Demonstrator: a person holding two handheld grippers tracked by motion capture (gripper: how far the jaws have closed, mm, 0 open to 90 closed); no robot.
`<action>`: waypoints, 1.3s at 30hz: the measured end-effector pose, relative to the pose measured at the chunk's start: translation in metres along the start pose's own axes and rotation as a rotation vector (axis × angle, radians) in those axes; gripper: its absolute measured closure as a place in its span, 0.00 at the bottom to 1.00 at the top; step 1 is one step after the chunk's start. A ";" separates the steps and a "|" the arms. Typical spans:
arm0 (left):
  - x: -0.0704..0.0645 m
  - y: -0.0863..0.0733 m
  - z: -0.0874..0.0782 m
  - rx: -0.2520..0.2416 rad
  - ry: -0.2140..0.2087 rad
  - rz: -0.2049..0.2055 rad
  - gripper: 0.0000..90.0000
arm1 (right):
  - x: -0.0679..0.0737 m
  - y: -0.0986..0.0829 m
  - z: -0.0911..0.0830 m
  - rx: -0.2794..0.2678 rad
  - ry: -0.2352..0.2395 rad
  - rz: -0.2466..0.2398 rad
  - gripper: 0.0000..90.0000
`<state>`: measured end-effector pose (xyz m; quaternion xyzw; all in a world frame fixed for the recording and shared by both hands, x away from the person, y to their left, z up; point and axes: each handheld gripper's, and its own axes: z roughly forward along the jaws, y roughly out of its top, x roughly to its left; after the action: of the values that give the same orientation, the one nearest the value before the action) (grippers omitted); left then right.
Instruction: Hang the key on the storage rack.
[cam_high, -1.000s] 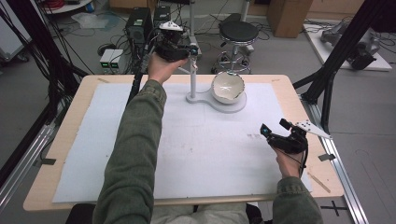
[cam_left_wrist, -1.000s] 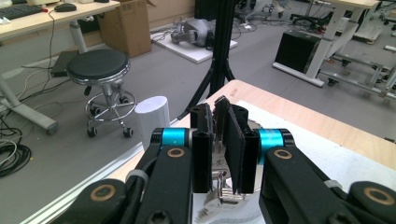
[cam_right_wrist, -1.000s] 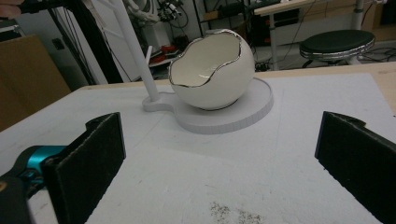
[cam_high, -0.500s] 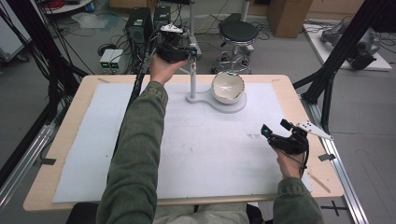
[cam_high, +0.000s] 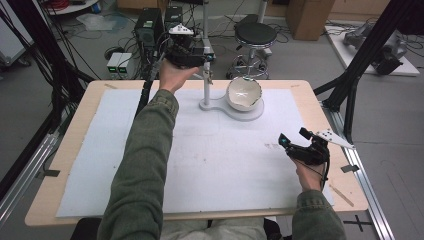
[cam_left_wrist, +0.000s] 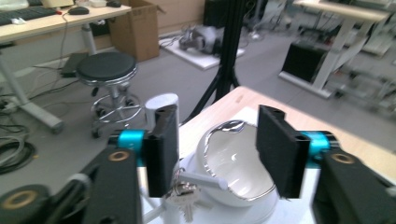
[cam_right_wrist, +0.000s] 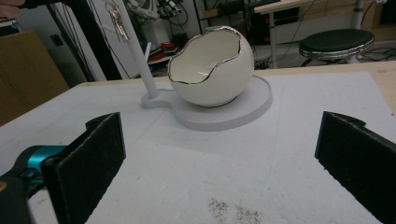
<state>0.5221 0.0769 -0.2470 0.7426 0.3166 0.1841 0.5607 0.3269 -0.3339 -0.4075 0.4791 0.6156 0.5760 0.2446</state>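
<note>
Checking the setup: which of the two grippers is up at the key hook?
The left gripper, raised at the stand's post by the hanging keys. The right gripper sits low over the mat, open.

- i see the desk (cam_high: 75, 150), a pale wooden top with rounded corners, its bare rim showing all round.
- a white sheet (cam_high: 225, 165) lies flat on it and covers nearly the whole top.
- on the far middle of the sheet sits a white stand base (cam_high: 245, 111) with a thin upright post (cam_high: 206, 80).
- an egg-shaped white bowl (cam_high: 243, 93) with a jagged silver rim rests on the round part of that base.
- small dark specks (cam_right_wrist: 233, 212) mark the sheet at the near right.
</note>
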 end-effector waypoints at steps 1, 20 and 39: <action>0.000 -0.001 -0.001 -0.005 -0.001 -0.006 0.52 | 0.000 0.000 0.000 0.000 0.000 0.000 0.01; 0.011 -0.022 -0.022 0.010 0.120 -0.037 0.02 | 0.002 0.000 0.002 0.009 -0.002 -0.013 0.01; 0.010 -0.057 -0.038 0.040 0.120 -0.029 0.02 | 0.003 -0.001 0.004 0.022 -0.007 -0.032 0.01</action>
<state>0.4906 0.1207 -0.2904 0.7364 0.3641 0.2138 0.5286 0.3286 -0.3290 -0.4080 0.4740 0.6284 0.5635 0.2509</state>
